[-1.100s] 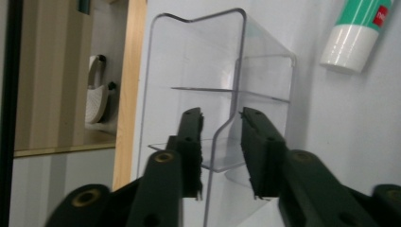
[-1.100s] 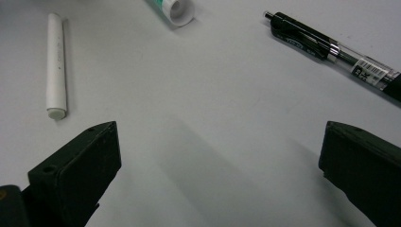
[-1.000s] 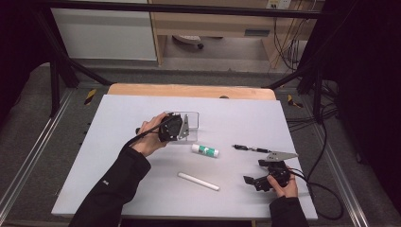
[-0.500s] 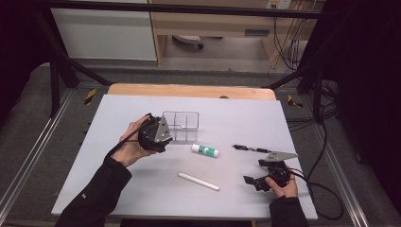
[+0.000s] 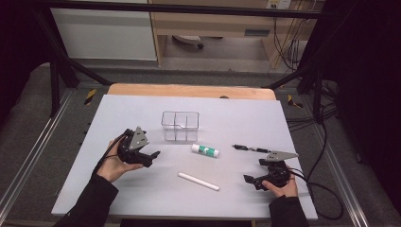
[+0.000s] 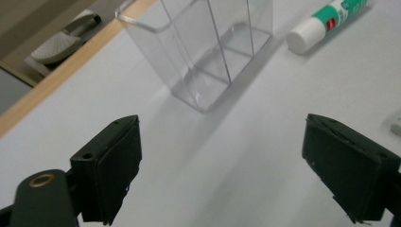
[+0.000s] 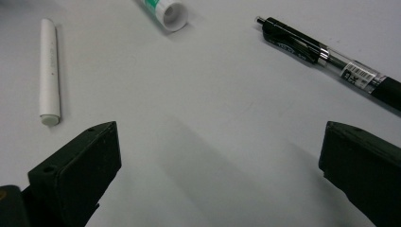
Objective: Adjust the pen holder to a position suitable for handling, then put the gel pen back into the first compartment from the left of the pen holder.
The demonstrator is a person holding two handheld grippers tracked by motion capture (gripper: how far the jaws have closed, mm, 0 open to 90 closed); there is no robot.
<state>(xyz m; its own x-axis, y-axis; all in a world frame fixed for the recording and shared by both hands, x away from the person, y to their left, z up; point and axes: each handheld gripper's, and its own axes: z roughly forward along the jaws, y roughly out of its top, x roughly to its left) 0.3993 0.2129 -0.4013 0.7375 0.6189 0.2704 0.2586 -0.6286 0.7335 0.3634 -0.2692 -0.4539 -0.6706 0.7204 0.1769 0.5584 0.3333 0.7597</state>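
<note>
Black jaws of the right gripper (image 5: 251, 179) stand wide apart with nothing between them, low over the pale grey table (image 5: 236, 113) near its front right corner, held in the person's right hand (image 5: 280, 185). Just left of it lies a white stick (image 5: 198, 181), slanted on the table; in the right gripper view the stick (image 7: 49, 71) sits beyond the left jaw. Across the table, the left gripper (image 5: 151, 157) rests in the left hand (image 5: 112, 165), its jaws having just been opening and now spread wide with nothing between them, well apart from the right gripper. Farther back lies a glue stick (image 5: 205, 150) with a green label, on its side near the middle of the table, and to its right a black pen (image 5: 250, 148), also lying flat. Beyond the glue stands a clear box (image 5: 179, 126) with 3 compartments, upright and empty; in the left gripper view the box (image 6: 208, 52) rises just ahead of the open jaws, apart from them, with the glue stick (image 6: 331, 21) to its right.
</note>
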